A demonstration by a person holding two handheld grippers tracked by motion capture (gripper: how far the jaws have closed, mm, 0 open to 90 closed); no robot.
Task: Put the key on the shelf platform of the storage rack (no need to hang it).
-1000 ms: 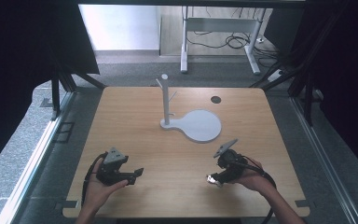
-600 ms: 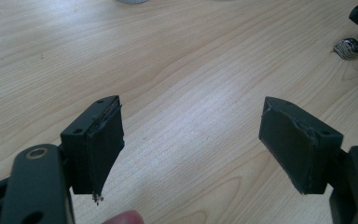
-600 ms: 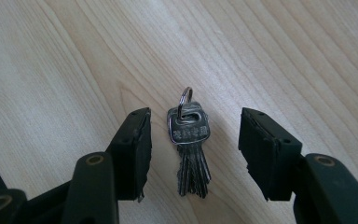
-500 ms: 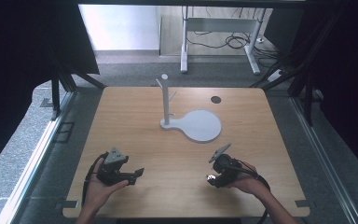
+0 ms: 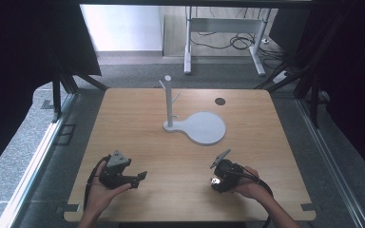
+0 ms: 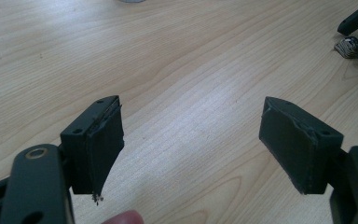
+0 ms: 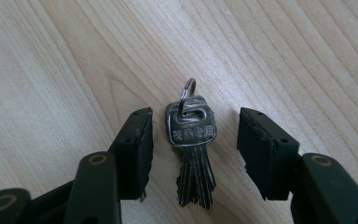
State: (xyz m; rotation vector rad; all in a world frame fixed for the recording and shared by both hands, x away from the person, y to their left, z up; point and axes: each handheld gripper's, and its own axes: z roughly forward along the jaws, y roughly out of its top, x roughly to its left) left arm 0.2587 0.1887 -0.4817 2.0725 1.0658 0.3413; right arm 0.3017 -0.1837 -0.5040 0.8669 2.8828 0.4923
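A small bunch of silver keys (image 7: 192, 140) on a ring lies flat on the wooden table (image 5: 171, 152). My right gripper (image 7: 195, 125) is open, tilted down over the keys, with one jaw on each side and neither touching them. In the high view this gripper (image 5: 215, 179) sits at the front right with the keys (image 5: 213, 180) glinting at its tips. My left gripper (image 6: 191, 116) is open over bare wood, nothing between its jaws. From above it (image 5: 140, 176) rests at the front left, held in a hand.
A white stand with an upright pegged post (image 5: 169, 102) and a round flat base (image 5: 204, 127) stands mid-table. A dark round hole (image 5: 220, 101) marks the table's back right. The left gripper view catches the right gripper's tip (image 6: 356, 18) at its top right.
My right gripper has drifted slightly toward the near edge and lowered around the keys. The left gripper has stayed where it was.
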